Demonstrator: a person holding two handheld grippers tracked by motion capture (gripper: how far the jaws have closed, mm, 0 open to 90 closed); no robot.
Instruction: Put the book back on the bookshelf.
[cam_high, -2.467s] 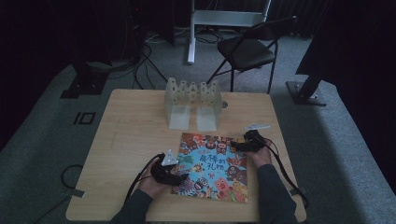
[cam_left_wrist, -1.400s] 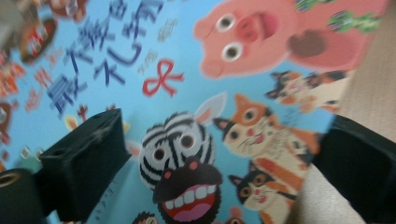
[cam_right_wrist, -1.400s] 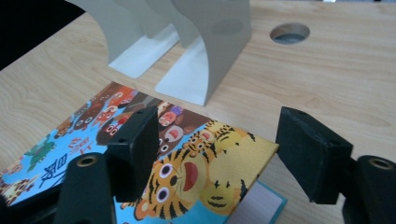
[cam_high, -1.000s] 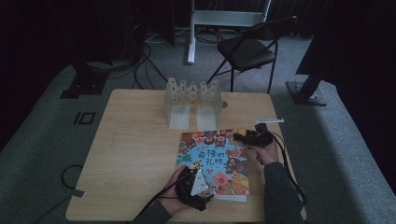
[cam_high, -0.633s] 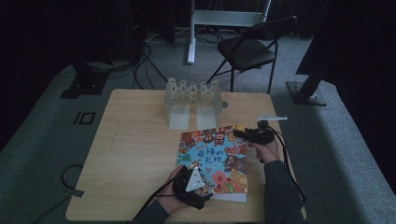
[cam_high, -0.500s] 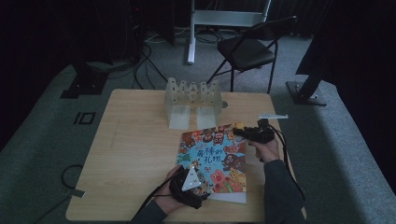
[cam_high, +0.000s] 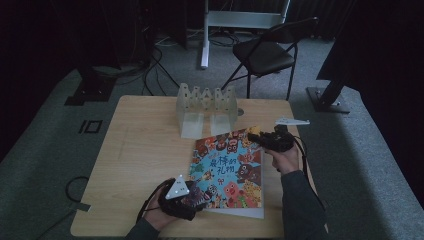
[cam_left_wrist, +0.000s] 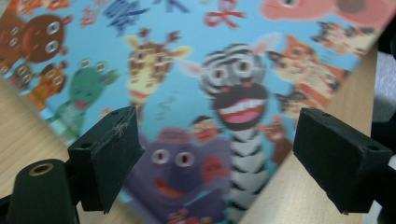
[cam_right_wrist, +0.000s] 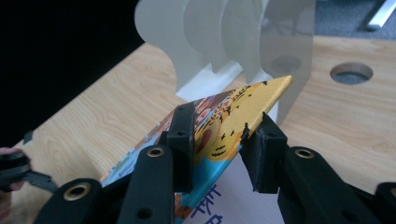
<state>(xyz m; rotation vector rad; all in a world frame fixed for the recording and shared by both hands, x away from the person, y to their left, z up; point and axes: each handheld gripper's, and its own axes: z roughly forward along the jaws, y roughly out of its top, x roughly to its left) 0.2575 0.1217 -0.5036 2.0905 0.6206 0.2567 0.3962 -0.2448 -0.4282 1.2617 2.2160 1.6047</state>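
Two grippers on one picture book, centre-right of the high view, lying on the wooden table with its far right corner lifted.

Right gripper, right of centre in the high view: jaws clamped on that far corner of the cover. In the right gripper view the yellow corner of the cover sits between the two black pads, tilted up off the white page below it.

Left gripper, lower centre of the high view, grey three-cornered plate on top, at the book's near left corner. In the left gripper view the jaws stand wide apart, nothing between them; the cover's cartoon zebra, giraffe and purple animal show blurred in the gap, table wood at lower left and lower right.

White divider rack stands upright at the upper centre of the table, just past the book's far edge; in the right gripper view it is right behind the lifted corner. Round hole in the table at upper right of that view.

Black folding chair on the grey floor beyond the table, top of the high view.
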